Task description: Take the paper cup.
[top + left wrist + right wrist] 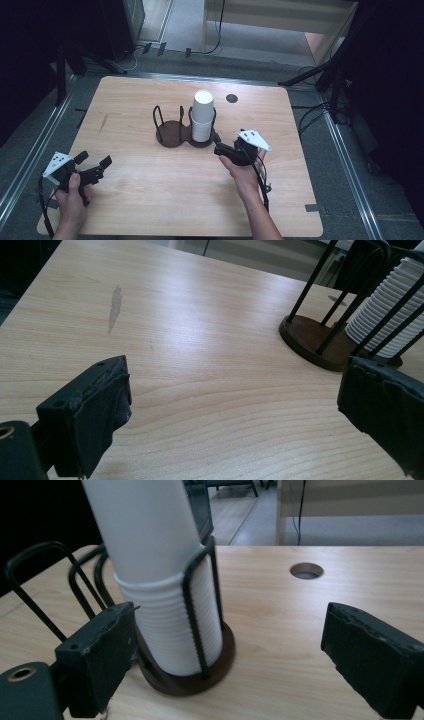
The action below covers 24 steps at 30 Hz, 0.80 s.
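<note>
Near the table's [150,200] front left corner: left gripper [94,167], jaws spread wide and empty, resting low over bare wood, pointed toward the middle; in the left gripper view, nothing between the black pads [95,410] but tabletop and a pale smear [115,307] on the wood. At the table's centre: a dark two-bay cup holder [176,136] with wire hoops, its left bay vacant, its right bay loaded with a stack of white paper cups [202,115], upright, nested tight, ribbed rims showing low in the stack, smooth top cup rising above the hoops. Just right of the holder, toward the front edge: right gripper [226,148], released, jaws parted with nothing between them, aimed at the base of the stack; in the right gripper view, stack [160,580] standing just beyond the left pad [100,655], near but apart, not between the jaws. Farther back, toward the rear right: a round cable hole [231,98] in the tabletop. Judged by how things lie: reach toward the cups under way, no cup gripped or lifted yet; closing on the stack, drawing a cup off and perhaps filling the vacant bay all left to do. No brand, label or readable writing anywhere on cups, holder or grippers.
</note>
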Available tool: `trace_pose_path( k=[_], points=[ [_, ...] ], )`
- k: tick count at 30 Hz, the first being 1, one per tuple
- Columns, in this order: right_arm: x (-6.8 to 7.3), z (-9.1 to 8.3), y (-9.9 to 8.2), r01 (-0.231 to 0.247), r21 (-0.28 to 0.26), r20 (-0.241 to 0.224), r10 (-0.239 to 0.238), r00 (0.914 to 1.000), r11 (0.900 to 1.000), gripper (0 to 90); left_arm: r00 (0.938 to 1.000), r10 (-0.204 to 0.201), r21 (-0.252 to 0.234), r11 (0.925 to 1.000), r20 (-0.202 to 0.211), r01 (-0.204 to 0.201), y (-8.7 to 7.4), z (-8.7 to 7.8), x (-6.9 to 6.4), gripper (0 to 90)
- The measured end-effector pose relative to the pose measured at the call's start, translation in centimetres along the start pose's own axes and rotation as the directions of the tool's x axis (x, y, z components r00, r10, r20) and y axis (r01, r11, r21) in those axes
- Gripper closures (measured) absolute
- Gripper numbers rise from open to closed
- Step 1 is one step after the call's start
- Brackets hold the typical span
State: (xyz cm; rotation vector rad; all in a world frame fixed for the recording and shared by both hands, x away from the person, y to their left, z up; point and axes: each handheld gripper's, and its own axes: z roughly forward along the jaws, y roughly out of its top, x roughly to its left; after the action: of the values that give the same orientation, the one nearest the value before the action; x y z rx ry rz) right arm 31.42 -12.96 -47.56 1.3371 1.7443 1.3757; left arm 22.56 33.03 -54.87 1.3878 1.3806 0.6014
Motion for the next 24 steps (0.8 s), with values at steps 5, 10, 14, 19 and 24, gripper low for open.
trace_pose_path(
  k=[5,10,14,19,24],
  points=[
    [2.2,1.9,1.4,0.018,-0.010,-0.006,-0.018,0.9998,0.9998,8.1,1.0000,0.005,-0.002,1.0000,0.002,-0.005,0.0,0.0,-0.1,1.1],
    [3.2,3.1,2.2,0.024,-0.011,-0.004,-0.024,0.9997,0.9996,8.1,1.0000,0.005,-0.003,1.0000,0.003,-0.005,0.0,0.0,-0.1,1.1],
    [4.1,4.5,2.8,0.028,-0.002,-0.010,-0.028,0.9996,0.9996,8.3,1.0000,0.006,-0.003,1.0000,0.008,-0.006,0.0,0.1,0.0,1.1],
    [4.9,5.7,3.1,0.038,0.000,-0.001,-0.038,0.9993,0.9993,10.7,0.9999,0.007,-0.002,1.0000,0.009,-0.007,0.0,0.1,-0.1,1.1],
    [5.5,6.4,3.4,0.038,-0.009,-0.011,-0.038,0.9992,0.9992,13.9,0.9999,0.006,-0.003,1.0000,0.013,-0.006,0.0,0.1,-0.1,1.1]
  ],
)
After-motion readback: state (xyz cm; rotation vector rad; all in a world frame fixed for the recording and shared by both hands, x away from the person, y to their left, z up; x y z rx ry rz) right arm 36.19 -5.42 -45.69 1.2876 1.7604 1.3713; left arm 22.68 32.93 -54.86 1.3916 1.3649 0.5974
